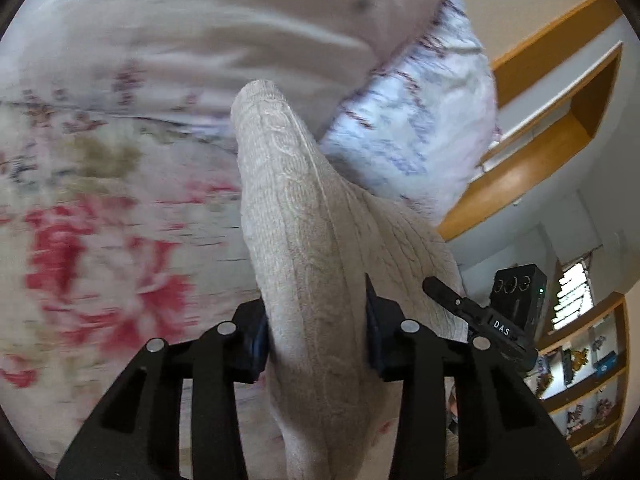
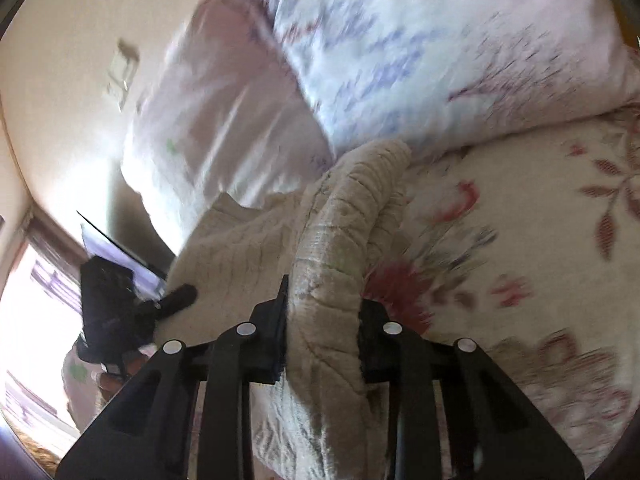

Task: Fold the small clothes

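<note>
A beige cable-knit sweater (image 1: 304, 216) hangs lifted above the floral bedspread (image 1: 100, 216). My left gripper (image 1: 316, 328) is shut on one part of it, and a sleeve-like length runs forward from the jaws. My right gripper (image 2: 322, 328) is shut on another bunched part of the same sweater (image 2: 340, 216), which drapes to the left. The right gripper (image 1: 472, 312) shows at the right of the left wrist view, and the left gripper (image 2: 160, 304) at the left of the right wrist view. Both views are motion-blurred.
Pale floral pillows (image 2: 400, 48) lie at the head of the bed, just beyond the sweater. The bedspread (image 2: 520, 240) spreads below. Wooden wall shelves (image 1: 560, 128) and a bookcase (image 1: 584, 380) stand to the right. A bright window (image 2: 36, 300) is at the left.
</note>
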### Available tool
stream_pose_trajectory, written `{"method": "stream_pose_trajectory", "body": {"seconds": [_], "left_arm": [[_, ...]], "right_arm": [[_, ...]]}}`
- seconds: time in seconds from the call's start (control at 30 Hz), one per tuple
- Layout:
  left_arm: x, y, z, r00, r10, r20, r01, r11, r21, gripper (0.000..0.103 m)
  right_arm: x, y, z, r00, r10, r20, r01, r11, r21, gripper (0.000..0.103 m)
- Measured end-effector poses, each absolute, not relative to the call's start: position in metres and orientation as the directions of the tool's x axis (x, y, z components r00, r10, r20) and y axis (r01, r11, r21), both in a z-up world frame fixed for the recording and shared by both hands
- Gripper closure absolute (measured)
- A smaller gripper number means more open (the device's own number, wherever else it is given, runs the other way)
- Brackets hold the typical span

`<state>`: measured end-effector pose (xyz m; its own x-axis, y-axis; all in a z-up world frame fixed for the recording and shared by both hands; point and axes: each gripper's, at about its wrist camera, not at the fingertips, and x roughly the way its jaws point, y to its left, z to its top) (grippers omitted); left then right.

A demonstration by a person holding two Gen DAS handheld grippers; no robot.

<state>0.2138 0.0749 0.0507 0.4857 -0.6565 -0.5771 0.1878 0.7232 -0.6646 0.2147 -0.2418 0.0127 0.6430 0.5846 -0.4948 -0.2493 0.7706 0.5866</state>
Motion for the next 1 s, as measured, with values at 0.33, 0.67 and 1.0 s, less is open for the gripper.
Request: {"method": "stream_pose_trajectory", "body": {"seconds": [0.33, 0.67, 1.0], "left_arm": [[0.217, 0.096, 0.013, 0.513, -0.564, -0.647, 0.139, 0.798, -0.586, 0.046], [0.171, 0.061, 0.075, 0.684, -0.432, -0.588, 0.317, 0.902, -0.294, 0.028], [0.163, 0.023, 0.049, 0.670, -0.325, -0.668, 0.342, 0.933, -0.110, 0.029]], "right_arm": [[0.227, -0.238, -0.022, 0.592, 0.555, -0.585, -0.106, 0.773, 0.626, 0.064], [0.212, -0.264, -0.001, 0.669, 0.515, -0.536, -0.117, 0.785, 0.608, 0.065], [0.205, -0.251, -0.015, 0.714, 0.356, -0.603, -0.057, 0.887, 0.457, 0.093]]}}
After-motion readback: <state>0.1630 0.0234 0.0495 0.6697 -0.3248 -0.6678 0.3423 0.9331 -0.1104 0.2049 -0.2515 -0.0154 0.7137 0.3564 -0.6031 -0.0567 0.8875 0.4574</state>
